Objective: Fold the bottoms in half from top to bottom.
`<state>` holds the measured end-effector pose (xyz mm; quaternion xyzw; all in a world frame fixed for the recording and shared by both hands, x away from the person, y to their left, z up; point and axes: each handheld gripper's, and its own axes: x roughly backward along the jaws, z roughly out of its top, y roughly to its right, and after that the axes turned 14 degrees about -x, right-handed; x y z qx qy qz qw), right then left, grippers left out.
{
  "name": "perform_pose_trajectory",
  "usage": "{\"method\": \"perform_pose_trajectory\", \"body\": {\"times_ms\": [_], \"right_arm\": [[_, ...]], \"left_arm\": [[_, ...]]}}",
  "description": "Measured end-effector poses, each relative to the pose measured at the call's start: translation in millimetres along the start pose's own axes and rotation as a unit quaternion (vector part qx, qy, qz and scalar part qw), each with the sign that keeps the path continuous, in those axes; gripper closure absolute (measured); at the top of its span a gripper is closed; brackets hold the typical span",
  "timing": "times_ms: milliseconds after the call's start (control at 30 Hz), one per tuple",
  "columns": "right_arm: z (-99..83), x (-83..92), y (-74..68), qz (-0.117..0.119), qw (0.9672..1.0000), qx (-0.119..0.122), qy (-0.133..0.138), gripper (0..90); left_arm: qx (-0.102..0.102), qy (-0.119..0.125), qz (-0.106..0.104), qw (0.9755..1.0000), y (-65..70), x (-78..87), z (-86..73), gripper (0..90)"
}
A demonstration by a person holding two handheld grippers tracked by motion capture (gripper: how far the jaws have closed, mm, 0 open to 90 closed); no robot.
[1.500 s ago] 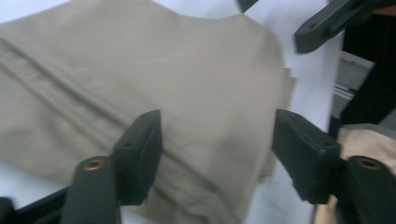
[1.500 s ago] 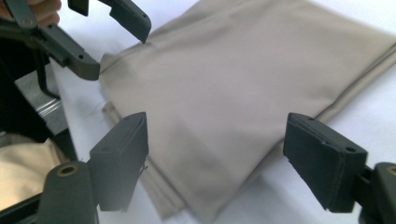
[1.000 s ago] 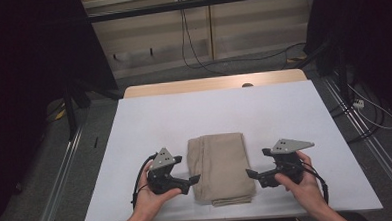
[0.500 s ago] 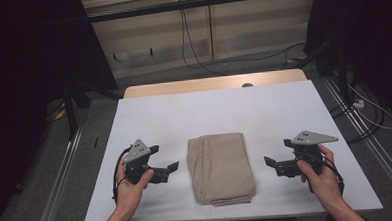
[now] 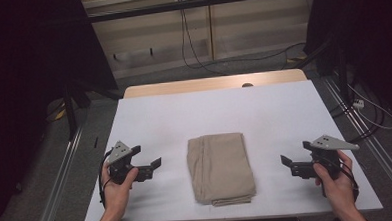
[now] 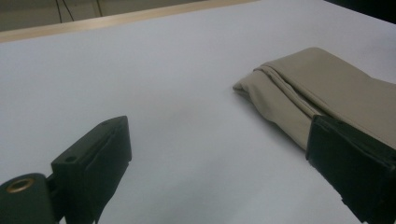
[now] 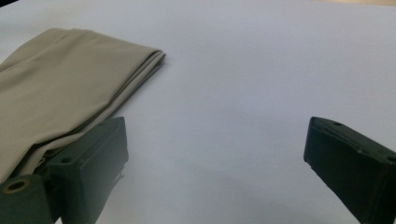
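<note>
Right now the folded beige cloth (image 5: 220, 168) lies flat near the middle of the front half of the white table (image 5: 224, 109), long side running away from the person, with one layered edge peeking out at its near end. Both claws sit well apart from it on either side: the left claw (image 5: 155, 164) hovers off its left flank and the right claw (image 5: 285, 161) off its right, each pointing inward toward the fabric. In the left gripper view the jaws stand wide with nothing between them, and the cloth's far corner (image 6: 261, 84) shows just beyond the right-hand jaw. The right gripper view shows the same wide, empty spread, with the cloth's layered edge (image 7: 140, 70) running behind the left-hand jaw.

Judging from this, the fold looks finished and the hands are clear of it, so the work seems at or near its end. If another fold or a tidy-up is wanted, I would come in low and level, take the whole stack of layers at a corner rather than the top sheet alone, and move both sides together so the pile does not skew or slide on the smooth surface
</note>
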<state>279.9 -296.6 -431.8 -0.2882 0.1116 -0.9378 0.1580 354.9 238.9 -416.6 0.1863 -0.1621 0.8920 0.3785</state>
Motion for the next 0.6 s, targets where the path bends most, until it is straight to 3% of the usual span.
{"method": "perform_pose_trajectory", "body": {"times_ms": [167, 233, 600], "right_arm": [[-1.2, 0.1, -1.3, -0.002, 1.0000, -0.001, 0.001, 5.6], [-0.7, -0.2, -0.3, -0.002, 1.0000, -0.005, 0.003, 5.6], [0.0, -2.9, 0.0, 0.003, 1.0000, -0.005, 0.003, 5.6]], "left_arm": [[0.017, -0.002, 0.015, 0.9997, -3.6, 3.9, -5.4, 6.8], [0.020, 0.002, 0.012, 0.9997, -4.7, 3.8, -6.1, 6.8], [0.019, -0.003, 0.015, 0.9997, -3.3, 1.9, -5.5, 6.8]]}}
